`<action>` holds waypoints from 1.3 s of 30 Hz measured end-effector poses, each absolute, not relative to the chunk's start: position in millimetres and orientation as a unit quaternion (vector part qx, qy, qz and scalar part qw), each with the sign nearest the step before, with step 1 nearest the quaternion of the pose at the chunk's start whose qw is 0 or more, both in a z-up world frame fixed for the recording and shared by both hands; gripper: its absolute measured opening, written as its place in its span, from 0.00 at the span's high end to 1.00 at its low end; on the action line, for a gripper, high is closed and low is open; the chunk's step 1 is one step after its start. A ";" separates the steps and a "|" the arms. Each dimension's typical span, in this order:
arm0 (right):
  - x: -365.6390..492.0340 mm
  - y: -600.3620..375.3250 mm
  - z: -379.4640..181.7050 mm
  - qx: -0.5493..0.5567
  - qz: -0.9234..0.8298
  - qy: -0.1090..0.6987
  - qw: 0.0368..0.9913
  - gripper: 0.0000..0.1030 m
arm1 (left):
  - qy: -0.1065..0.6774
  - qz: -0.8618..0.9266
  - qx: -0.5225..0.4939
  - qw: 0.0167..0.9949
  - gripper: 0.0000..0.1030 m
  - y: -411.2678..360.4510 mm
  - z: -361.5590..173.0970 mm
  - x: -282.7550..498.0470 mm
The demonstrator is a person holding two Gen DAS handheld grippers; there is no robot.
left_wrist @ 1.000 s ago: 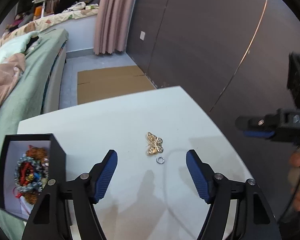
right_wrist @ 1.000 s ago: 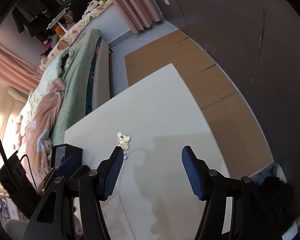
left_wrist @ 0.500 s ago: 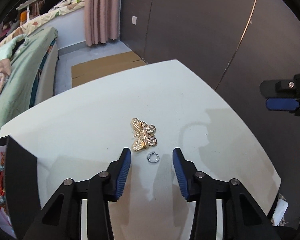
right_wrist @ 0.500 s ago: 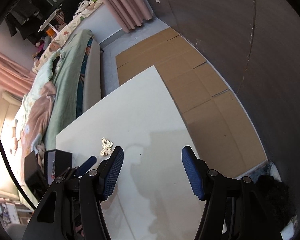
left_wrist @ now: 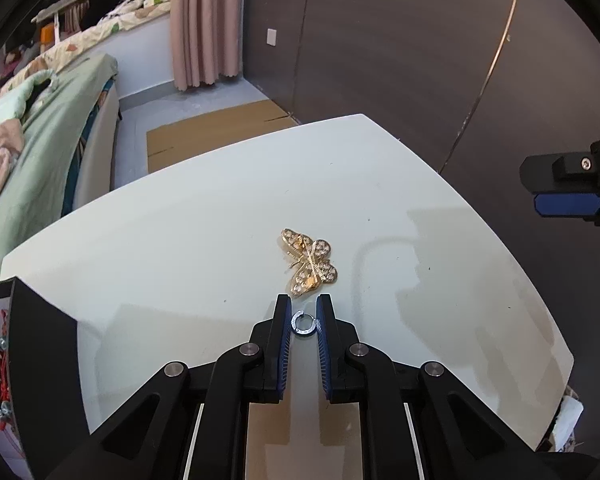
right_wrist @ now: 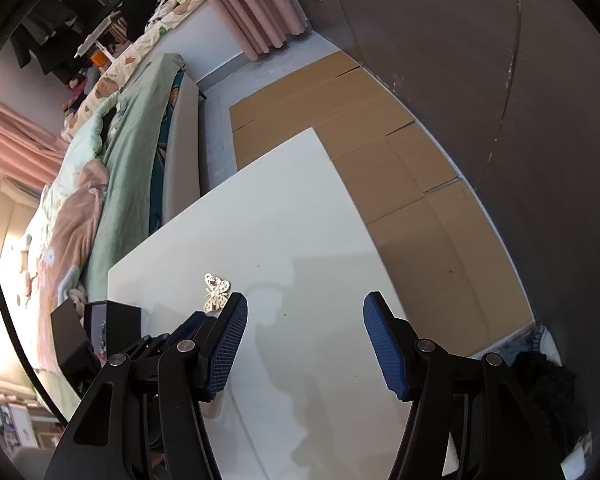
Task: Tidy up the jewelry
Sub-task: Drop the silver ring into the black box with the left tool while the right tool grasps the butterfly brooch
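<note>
A small silver ring [left_wrist: 302, 323] lies on the white table [left_wrist: 204, 216], and my left gripper [left_wrist: 303, 312] is shut on it, its blue pads touching both sides. A gold butterfly brooch [left_wrist: 309, 262] lies just beyond the fingertips; it also shows in the right wrist view [right_wrist: 216, 293]. A black jewelry box [left_wrist: 28, 344] with beaded pieces inside stands open at the left; it shows in the right wrist view [right_wrist: 112, 320] too. My right gripper [right_wrist: 304, 312] is open and empty above the table; one of its fingers [left_wrist: 568, 204] shows at the right of the left wrist view.
A bed with green and pink bedding [right_wrist: 112, 168] runs along the table's far left side. Flattened cardboard [right_wrist: 400, 160] covers the floor beyond the table. A dark wall [left_wrist: 400, 60] stands at the right.
My left gripper moved forward and down to the ring and closed from wide open onto it. The right gripper stayed open and shifted slightly.
</note>
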State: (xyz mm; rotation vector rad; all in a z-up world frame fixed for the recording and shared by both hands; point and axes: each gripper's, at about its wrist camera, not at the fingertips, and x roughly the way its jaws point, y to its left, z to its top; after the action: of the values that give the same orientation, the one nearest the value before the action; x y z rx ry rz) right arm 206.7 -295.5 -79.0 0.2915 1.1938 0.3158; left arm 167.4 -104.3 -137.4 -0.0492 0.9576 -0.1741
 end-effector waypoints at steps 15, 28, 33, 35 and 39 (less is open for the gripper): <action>204.1 -274.4 -83.0 0.120 0.156 0.564 0.802 0.40 | 0.414 -0.074 -0.063 0.905 0.87 -70.9 -92.1 147.0; 209.3 -234.7 -98.2 0.150 0.184 0.582 0.777 0.40 | 0.379 -0.048 -0.108 0.918 0.87 -19.8 -60.3 135.1; 213.2 -210.3 -105.0 0.145 0.205 0.592 0.766 0.40 | 0.366 -0.040 -0.128 0.921 0.87 0.1 -50.0 129.3; 214.2 -200.2 -109.5 0.141 0.209 0.597 0.762 0.40 | 0.363 -0.037 -0.132 0.922 0.87 5.3 -47.8 127.6; 217.2 -181.9 -117.4 0.119 0.195 0.606 0.762 0.38 | 0.358 -0.034 -0.141 0.922 0.87 17.0 -43.3 124.8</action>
State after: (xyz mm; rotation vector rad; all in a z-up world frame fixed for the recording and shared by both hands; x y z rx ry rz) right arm 217.2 -181.9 -117.4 0.2588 1.3182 0.4239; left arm 124.8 17.0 -43.3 -0.2904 0.7355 -0.0694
